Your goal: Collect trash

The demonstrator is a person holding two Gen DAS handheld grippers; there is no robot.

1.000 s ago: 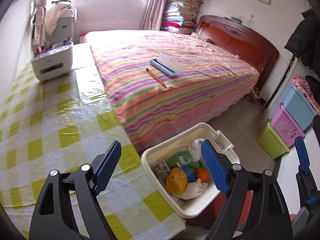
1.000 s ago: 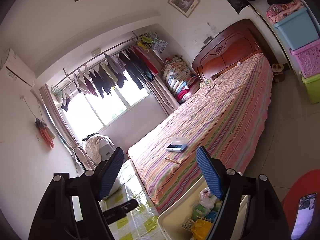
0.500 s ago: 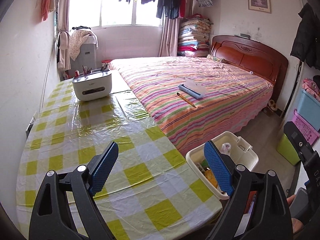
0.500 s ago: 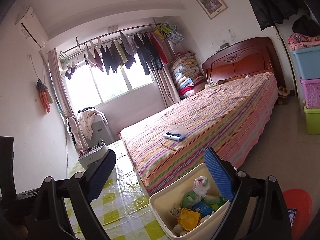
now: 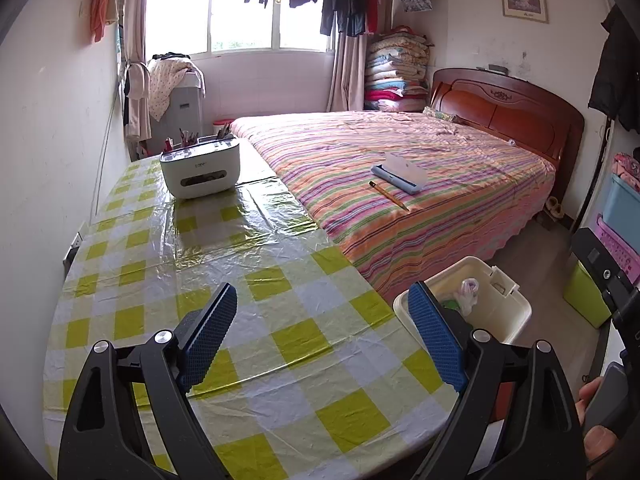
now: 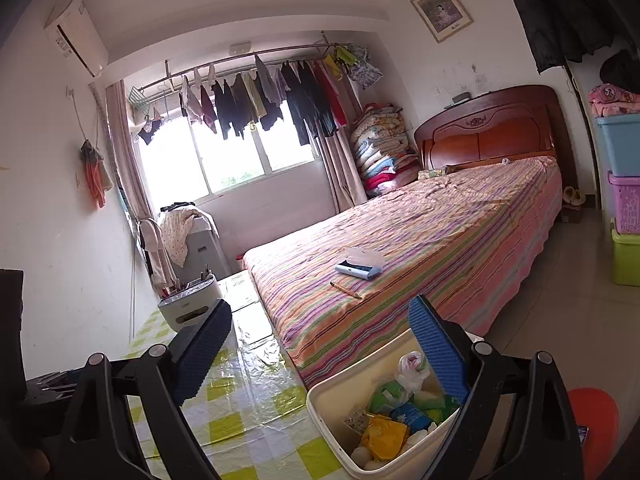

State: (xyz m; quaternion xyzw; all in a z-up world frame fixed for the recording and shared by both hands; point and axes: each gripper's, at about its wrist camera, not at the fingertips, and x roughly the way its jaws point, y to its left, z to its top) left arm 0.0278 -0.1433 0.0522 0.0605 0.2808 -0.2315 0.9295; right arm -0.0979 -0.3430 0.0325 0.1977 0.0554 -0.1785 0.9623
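Note:
A cream plastic bin [image 6: 340, 396] stands by the table's right edge, next to the bed. It holds wrappers, a white bag and other trash [image 6: 396, 412]. It also shows in the left wrist view [image 5: 508, 312]. My left gripper [image 5: 324, 336] is open and empty above the checked table [image 5: 168, 264]. My right gripper [image 6: 320, 352] is open and empty, above the table edge and the bin.
A white organiser box [image 5: 202, 170] with pens stands at the table's far end. A striped bed [image 5: 420, 168] carries a blue case [image 5: 396, 174] and a pencil [image 5: 388, 195]. Stacked coloured storage boxes [image 6: 624, 204] stand at the right wall. A red stool [image 6: 596, 424] is at the lower right.
Both grippers have pulled back and levelled out. The left view now looks across the table instead of down into the bin. Both stayed open and empty.

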